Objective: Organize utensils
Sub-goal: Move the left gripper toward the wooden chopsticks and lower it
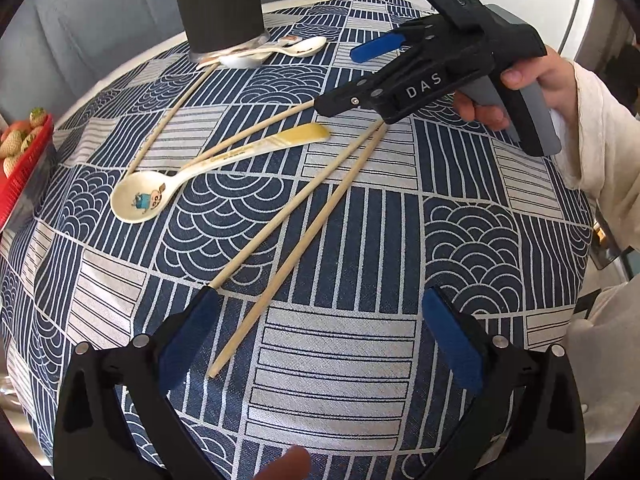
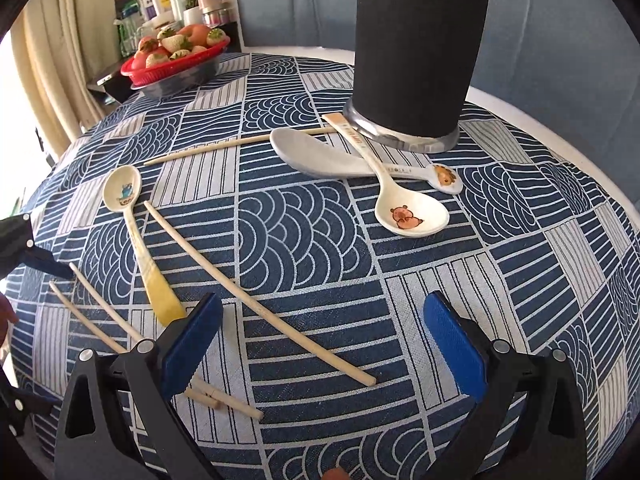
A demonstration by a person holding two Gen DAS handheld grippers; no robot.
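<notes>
Chopsticks (image 1: pixel 276 240) lie loose between both spread claws, seemingly untouched.

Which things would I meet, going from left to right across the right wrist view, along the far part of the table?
Red basket of strawberries → far chopstick → white spoon lying face down → black utensil holder.

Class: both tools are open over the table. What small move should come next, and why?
Probably lower the right tool and close it on the chopstick lying between its open fingers. Nothing is held yet, every utensil lies loose on the tablecloth, and the black holder stands waiting behind.
</notes>
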